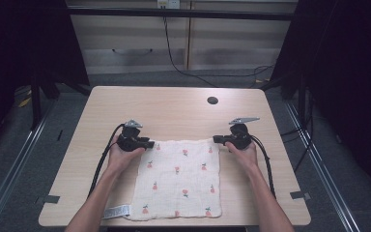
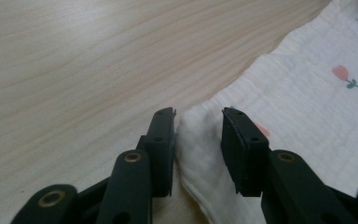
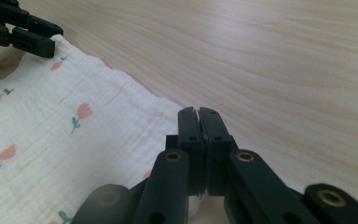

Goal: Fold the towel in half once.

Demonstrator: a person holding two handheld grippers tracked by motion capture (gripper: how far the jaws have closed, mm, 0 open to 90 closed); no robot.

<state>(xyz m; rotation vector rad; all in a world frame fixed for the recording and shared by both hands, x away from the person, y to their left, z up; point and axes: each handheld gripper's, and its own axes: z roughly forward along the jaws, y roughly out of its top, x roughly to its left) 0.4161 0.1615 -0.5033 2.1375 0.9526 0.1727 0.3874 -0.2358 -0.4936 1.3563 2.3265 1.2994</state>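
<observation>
A white cloth (image 1: 181, 179) printed with small pink tulips lies flat on the wooden table (image 1: 174, 106). At its far left corner my left gripper (image 1: 150, 144) is held low. In the left gripper view, the left gripper (image 2: 198, 114) has its jaws apart, and the raised corner of the cloth (image 2: 200, 140) stands between them without being pinched. My right gripper (image 1: 217, 139) is at the far right corner. The right gripper view shows the right gripper (image 3: 198, 112) with jaws pressed together on the cloth's edge (image 3: 98, 130). The left gripper (image 3: 28, 37) shows far off there.
A white label (image 1: 117, 211) sticks out at the cloth's near left corner. A dark round hole (image 1: 212, 100) sits in the table's far right part. Bare wood stretches behind the cloth. Cables (image 1: 183, 67) run across the floor beyond the table.
</observation>
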